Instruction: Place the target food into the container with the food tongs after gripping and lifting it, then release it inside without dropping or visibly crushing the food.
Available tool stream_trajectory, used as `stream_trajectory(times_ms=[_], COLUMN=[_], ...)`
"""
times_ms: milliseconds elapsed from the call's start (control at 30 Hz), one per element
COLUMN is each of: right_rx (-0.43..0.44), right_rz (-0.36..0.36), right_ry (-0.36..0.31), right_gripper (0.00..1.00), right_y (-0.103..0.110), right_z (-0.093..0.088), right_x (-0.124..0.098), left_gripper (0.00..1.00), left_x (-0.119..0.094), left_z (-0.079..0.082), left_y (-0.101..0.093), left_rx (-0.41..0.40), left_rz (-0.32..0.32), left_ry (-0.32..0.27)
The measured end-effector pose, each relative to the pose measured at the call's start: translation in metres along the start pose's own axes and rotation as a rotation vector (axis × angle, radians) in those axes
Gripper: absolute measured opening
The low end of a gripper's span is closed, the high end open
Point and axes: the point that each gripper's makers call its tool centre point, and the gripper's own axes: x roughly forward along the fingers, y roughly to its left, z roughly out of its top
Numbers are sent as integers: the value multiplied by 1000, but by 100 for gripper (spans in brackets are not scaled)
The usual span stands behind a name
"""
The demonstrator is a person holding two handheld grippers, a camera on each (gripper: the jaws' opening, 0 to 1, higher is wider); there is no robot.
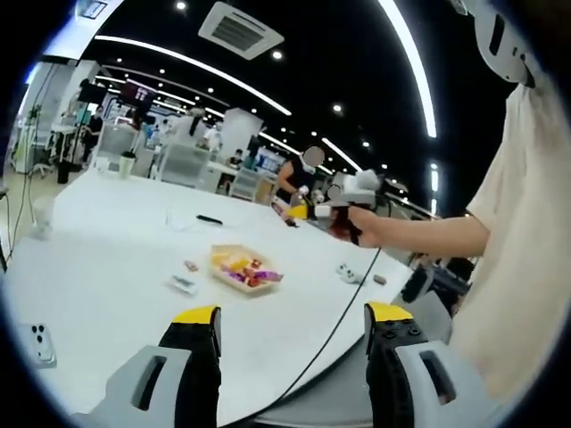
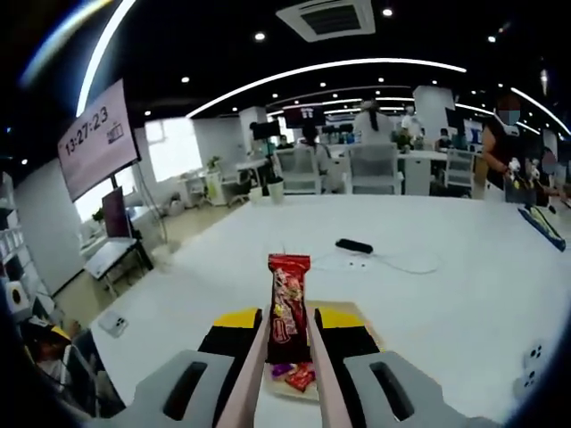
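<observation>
A red snack packet is pinched upright between the pink food tongs, and my right gripper is shut on the tongs' two arms. Just below them lies the shallow container with several wrapped snacks inside. In the left gripper view the same container rests mid-table, some way ahead of my left gripper, which is open with nothing between its jaws. A hand holds the right gripper up above the table's right edge.
The white table carries a black bar, a small packet, a phone near the left edge and a dark cable hanging over the edge. Chairs, desks and a standing person are behind. A wall screen shows the time.
</observation>
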Motion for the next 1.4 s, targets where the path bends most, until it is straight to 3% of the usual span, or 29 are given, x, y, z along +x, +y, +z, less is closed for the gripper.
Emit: stream_trajectory(times_ms=[933,1400], right_rx=[15,-2], right_rz=[-85,-87], right_ry=[-40,-55], right_gripper=[22,22], right_y=[-39,-40], right_z=[17,28], right_x=[-23,-28], left_gripper=[65,65], left_x=[4,2], left_z=[-2,-1], left_y=[-8,-11], left_rx=[-4,1], left_rz=[-42,-45], left_ry=[-8,-19])
